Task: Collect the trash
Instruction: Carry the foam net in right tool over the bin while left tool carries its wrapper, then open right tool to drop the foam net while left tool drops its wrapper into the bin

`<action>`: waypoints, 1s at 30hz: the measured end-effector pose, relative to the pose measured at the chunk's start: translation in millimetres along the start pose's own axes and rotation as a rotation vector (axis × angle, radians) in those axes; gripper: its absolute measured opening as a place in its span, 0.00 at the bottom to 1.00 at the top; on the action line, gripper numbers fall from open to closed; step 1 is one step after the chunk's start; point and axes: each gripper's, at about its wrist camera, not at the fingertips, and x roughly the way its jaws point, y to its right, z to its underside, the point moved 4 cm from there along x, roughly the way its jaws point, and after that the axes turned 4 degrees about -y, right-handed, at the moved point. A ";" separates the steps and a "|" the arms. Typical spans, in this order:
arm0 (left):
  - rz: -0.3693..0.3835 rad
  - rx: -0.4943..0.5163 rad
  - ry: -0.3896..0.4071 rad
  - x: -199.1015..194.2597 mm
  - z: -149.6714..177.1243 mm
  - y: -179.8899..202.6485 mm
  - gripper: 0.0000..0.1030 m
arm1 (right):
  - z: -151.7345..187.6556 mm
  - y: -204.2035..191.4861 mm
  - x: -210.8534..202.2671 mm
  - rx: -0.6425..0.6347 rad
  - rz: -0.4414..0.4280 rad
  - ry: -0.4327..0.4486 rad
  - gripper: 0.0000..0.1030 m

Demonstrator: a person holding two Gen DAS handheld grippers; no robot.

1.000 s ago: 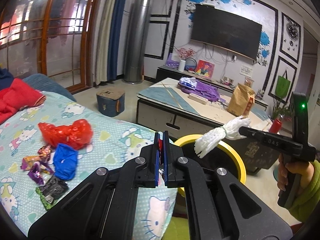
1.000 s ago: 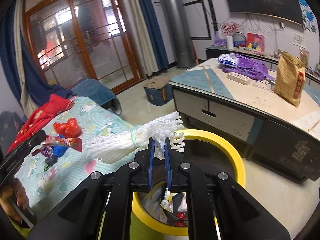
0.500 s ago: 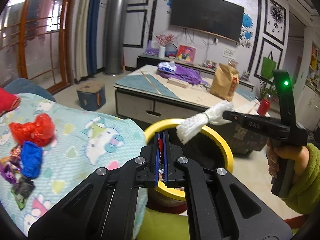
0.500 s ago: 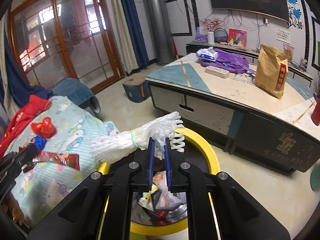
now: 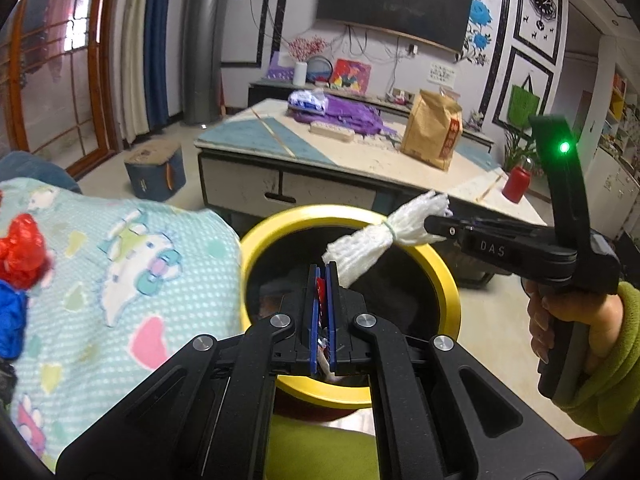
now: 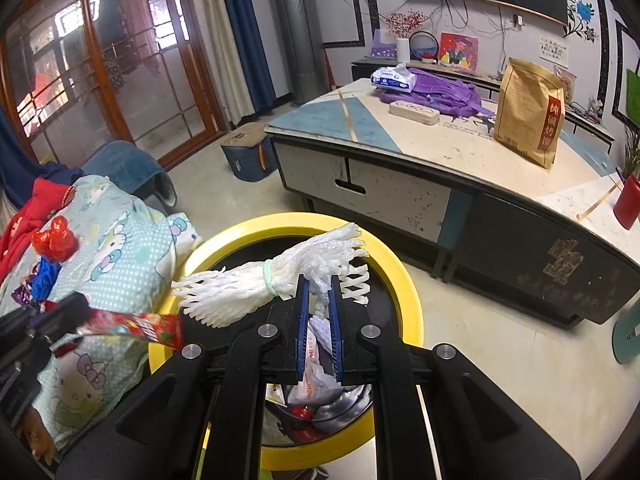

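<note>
Round yellow-rimmed trash bin (image 5: pixel 450 292) now fills both views; a second ago we saw it farther off, so we have brought both loads over its mouth.

Right gripper (image 6: pixel 319 284), jaws clamped on white foam fruit net (image 6: pixel 256 284), hangs above bin opening.

Left gripper (image 5: pixel 321 276), jaws together on thin red snack wrapper (image 6: pixel 136 326), sits over near rim.

We judge release comes next; red and blue scraps (image 5: pixel 18 264) remain on cartoon-print blanket (image 5: pixel 132 280).
</note>
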 end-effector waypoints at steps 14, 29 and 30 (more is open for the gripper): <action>0.055 -0.022 -0.081 33.9 9.2 1.6 0.01 | 1.4 11.7 10.4 0.058 -0.034 -0.033 0.12; 0.047 -0.020 -0.076 33.9 11.8 4.3 0.24 | 1.2 13.2 11.1 0.085 -0.048 -0.036 0.26; 0.038 -0.022 -0.074 33.3 11.8 3.5 0.33 | 1.4 13.8 10.6 0.089 -0.049 -0.035 0.30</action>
